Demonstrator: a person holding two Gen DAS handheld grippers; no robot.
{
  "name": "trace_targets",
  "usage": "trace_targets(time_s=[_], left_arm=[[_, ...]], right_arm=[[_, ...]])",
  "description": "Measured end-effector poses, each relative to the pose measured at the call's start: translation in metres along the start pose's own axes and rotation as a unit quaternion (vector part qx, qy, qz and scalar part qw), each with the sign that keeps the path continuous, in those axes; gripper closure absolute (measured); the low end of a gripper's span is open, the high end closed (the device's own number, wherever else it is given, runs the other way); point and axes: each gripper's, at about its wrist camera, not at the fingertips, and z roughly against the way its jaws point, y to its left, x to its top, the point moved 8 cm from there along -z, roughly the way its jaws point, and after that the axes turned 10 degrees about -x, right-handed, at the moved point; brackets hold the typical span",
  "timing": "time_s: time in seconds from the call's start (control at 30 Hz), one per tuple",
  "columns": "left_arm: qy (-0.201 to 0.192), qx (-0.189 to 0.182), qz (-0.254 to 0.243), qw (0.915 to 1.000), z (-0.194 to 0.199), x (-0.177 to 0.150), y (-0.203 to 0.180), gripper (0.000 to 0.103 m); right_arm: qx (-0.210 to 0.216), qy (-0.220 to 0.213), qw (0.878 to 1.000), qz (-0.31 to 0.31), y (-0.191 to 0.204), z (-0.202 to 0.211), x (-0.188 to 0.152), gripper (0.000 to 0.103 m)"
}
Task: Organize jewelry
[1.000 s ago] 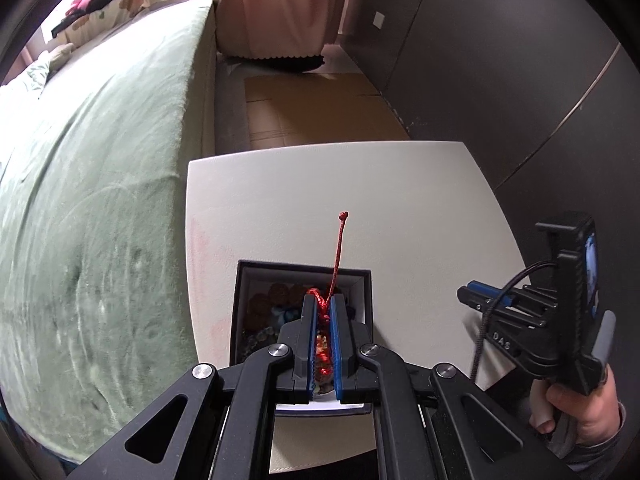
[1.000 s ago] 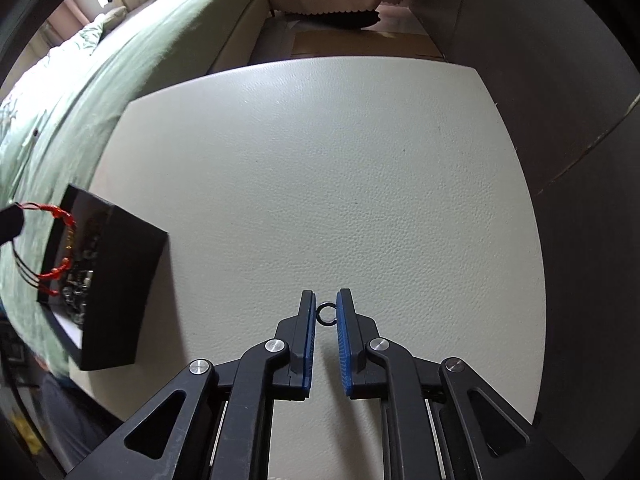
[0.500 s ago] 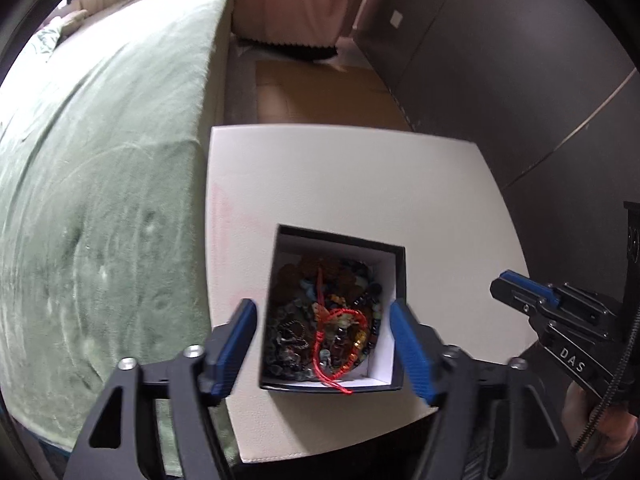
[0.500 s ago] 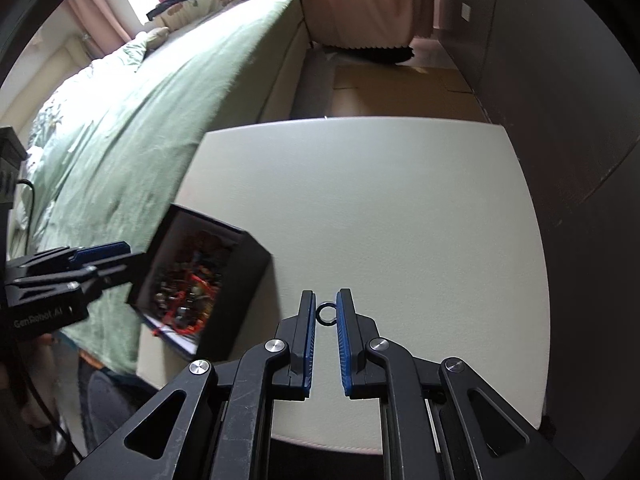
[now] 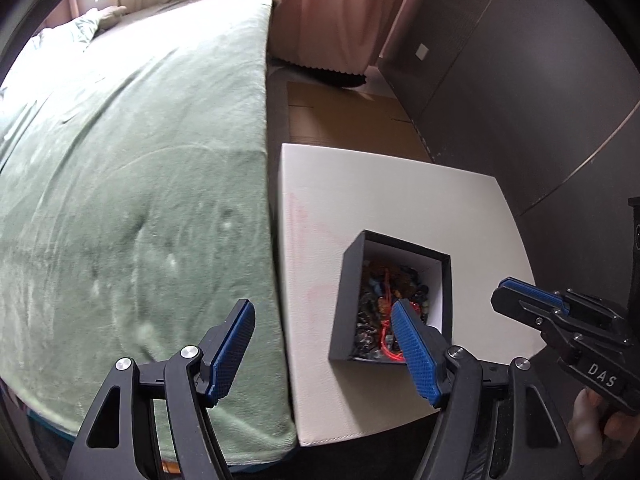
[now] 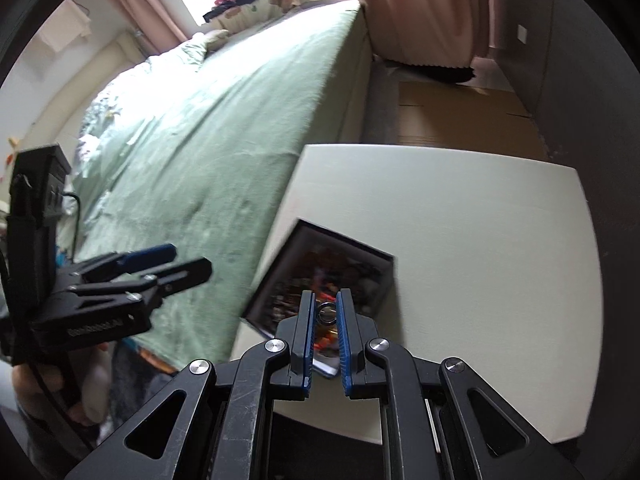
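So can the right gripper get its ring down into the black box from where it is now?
Probably yes. The right gripper, shut on the ring, is above the open black box, which has no lid. The left gripper is open and off to the bed side, so nothing visibly blocks it.

Green blanket (image 5: 132, 184) on bed; pink curtain (image 5: 332, 12); cardboard (image 5: 344, 120) on floor.

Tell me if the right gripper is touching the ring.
Touching. The right wrist view shows the ring pinched between both pads of the right gripper, above the box.
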Motion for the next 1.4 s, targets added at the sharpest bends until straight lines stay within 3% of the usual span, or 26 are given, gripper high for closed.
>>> trace_targets(time_s=[0.03,0.1,0.13,0.17,0.37,0.47,0.6,0.93,1.4], left_arm=[[-0.002,0.001,0.002,1.0,0.003,-0.001,0.003,0.031],[-0.007,0.004,0.005,1.0,0.009,-0.002,0.006,0.031],[-0.01,0.008,0.006,0.9999,0.012,-0.003,0.007,0.031],[-0.016,0.01,0.004,0.9998,0.016,-0.003,0.008,0.031],[-0.036,0.009,-0.015,0.9992,0.029,-0.008,-0.005,0.025],[-0.048,0.005,-0.02,0.9986,0.036,-0.01,-0.016,0.02],[-0.068,0.0,-0.027,0.9974,0.049,-0.014,-0.031,0.014],[-0.116,0.005,-0.059,0.9915,0.086,-0.036,-0.075,0.006],[-0.185,0.011,-0.1,0.9776,0.151,-0.079,-0.129,0.0]], right_arm=[[0.01,-0.005,1.0,0.0,0.004,0.001,0.001,0.091],[0.013,-0.005,1.0,-0.003,0.01,-0.002,0.003,0.079],[0.007,-0.004,1.0,-0.009,0.009,-0.003,0.002,0.063],[0.002,-0.006,1.0,-0.014,0.009,-0.003,0.001,0.055],[-0.018,-0.008,0.999,-0.032,-0.002,0.006,-0.011,0.054],[-0.026,-0.018,0.999,-0.042,-0.012,0.019,-0.017,0.042],[-0.041,-0.033,0.997,-0.056,-0.029,0.041,-0.025,0.036],[-0.055,-0.073,0.993,-0.078,-0.056,0.095,-0.05,0.005],[-0.079,-0.128,0.985,-0.089,-0.069,0.167,-0.093,0.0]])
